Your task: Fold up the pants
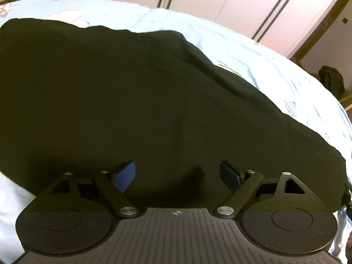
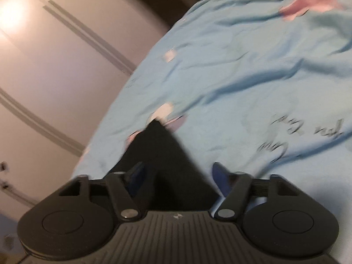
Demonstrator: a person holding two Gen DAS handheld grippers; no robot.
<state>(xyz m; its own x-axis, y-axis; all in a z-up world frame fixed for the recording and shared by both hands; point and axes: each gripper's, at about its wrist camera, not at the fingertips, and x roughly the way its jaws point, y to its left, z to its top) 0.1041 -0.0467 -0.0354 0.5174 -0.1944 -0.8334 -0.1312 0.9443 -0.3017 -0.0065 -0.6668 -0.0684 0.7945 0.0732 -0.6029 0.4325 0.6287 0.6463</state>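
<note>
Left gripper (image 1: 177,173): hovering released, fingers spread over the pants (image 1: 132,101).
Right gripper (image 2: 177,173): gaping wide above a pants corner.
Pants: lying on the blue bedsheet (image 1: 253,50).

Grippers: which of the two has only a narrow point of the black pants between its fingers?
The right gripper; the left gripper faces a broad black pants expanse.

Count per view. Left wrist view is showing one pair of black pants (image 1: 132,101), one light blue bedsheet (image 1: 264,61), one gripper (image 1: 178,173) with two blue pads (image 1: 125,173), and one dark bag (image 1: 332,80) lying on the floor. Right wrist view is showing one gripper (image 2: 178,176), also carrying two pads (image 2: 220,176).
</note>
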